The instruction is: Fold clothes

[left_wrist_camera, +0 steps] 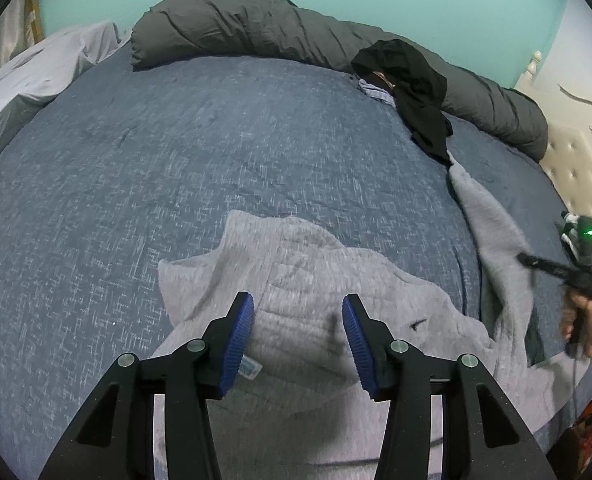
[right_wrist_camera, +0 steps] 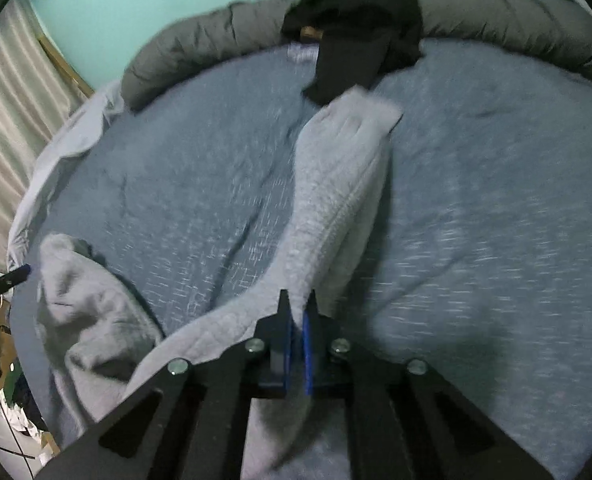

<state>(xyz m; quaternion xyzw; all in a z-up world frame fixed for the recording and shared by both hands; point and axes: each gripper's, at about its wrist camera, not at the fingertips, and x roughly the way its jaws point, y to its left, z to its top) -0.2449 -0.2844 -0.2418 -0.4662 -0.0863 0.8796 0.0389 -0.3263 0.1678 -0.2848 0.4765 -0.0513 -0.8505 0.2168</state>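
Grey sweater (right_wrist_camera: 328, 208), black garment (right_wrist_camera: 356, 40) beyond

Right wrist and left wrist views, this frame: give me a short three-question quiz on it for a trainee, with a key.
1. True or false: the right gripper is shut on the grey sweater.
2. Multiple choice: the left gripper is
A) shut on the sweater
B) open above the sweater
C) holding the black garment
3. Fill in: the black garment lies against the rolled dark grey ____ at the far edge of the bed.

Key
1. True: the blue pads are nearly together with grey cloth pinched between them.
2. B: its jaws stand wide apart with the sweater lying below them.
3. Duvet.
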